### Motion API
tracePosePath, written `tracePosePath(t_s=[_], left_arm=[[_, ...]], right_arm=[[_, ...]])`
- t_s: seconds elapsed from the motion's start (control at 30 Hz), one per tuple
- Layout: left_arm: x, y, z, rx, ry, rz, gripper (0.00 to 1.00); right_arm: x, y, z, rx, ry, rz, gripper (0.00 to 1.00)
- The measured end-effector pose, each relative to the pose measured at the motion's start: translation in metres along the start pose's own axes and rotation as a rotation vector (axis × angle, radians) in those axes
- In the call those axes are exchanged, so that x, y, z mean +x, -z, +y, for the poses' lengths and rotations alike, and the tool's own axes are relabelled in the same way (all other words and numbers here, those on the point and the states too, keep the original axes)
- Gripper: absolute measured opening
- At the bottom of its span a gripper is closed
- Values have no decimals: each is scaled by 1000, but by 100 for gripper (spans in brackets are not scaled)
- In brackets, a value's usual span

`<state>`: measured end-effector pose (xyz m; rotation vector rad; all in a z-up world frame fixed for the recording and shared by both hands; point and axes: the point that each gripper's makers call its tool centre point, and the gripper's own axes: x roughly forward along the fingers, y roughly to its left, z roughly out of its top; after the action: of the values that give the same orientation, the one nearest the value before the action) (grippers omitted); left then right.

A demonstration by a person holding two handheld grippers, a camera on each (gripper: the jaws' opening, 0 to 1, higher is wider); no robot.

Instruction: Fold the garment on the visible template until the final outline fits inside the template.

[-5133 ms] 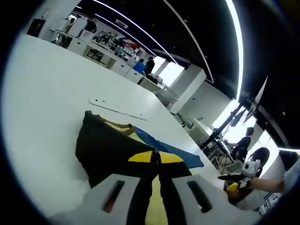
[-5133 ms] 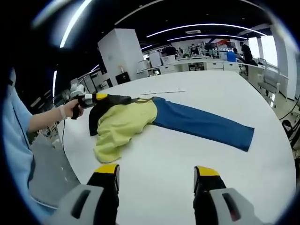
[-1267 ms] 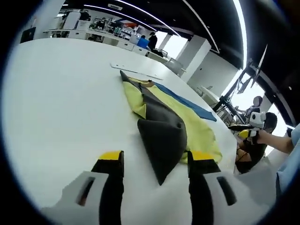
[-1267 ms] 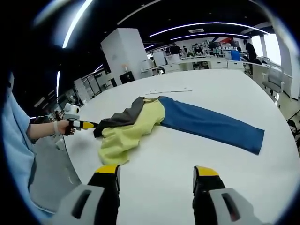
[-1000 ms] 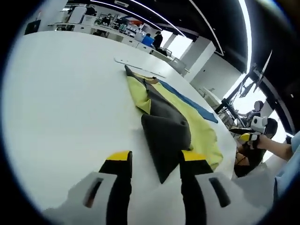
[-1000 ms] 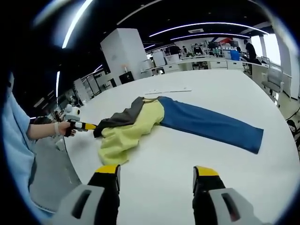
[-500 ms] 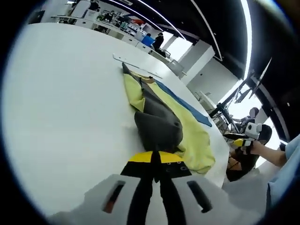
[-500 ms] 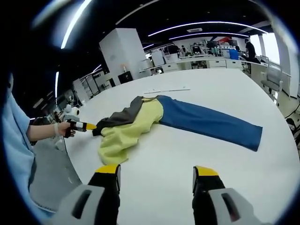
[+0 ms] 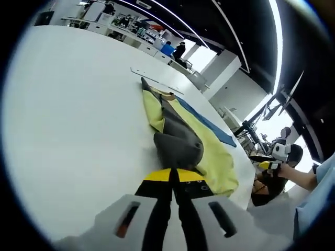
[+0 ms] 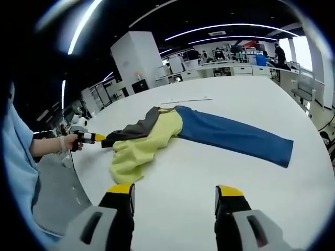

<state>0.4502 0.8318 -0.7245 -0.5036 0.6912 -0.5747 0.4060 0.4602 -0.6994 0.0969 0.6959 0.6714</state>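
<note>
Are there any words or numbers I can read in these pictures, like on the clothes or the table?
None can be read.
The garment shows plain yellow, dark grey and blue panels with no print.
The white table is blank; the thin white strip beyond the garment has small dark marks, too small to read.
The left gripper and the right gripper show yellow tips and no lettering.
Signs in the far office are blurred.

left gripper view: low, close at garment (image 9: pixel 180 141) dark end, looking along it | right gripper view: farther back, side-on to garment (image 10: pixel 172 133) | shared: garment, white table (image 9: pixel 63 104).
</note>
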Motion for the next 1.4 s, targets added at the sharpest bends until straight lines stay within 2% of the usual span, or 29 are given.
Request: tracePosePath(t_s=[0.1,0.17,0.33,0.5,0.63,1.07,1.2,1.4], left_arm=[[-6,-9,1,40,-12,-20,0],[-10,-13,4,24,-11,-23,0],[-22,-14,8,66,-24,-12,0],[-36,-22,22,40,-51,-41,0],[-49,-31,34,65,-84,-40,0],[-91,-79,81,156,-197,-38,0],[-101,-85,98,155,-226,-33,0],[-120,-89,132,190,-314,-6,0]], right_arm=[[0,1,0,3,-1,2,60],[0,2,-1,2,1,4,60],[1,3,0,6,-2,6,60],[4,4,2,6,-8,8,60],[5,3,3,6,-9,9,60],[10,2,5,8,-11,19,60],[12,3,6,7,-10,25,60],[12,6,6,13,-7,33,60]])
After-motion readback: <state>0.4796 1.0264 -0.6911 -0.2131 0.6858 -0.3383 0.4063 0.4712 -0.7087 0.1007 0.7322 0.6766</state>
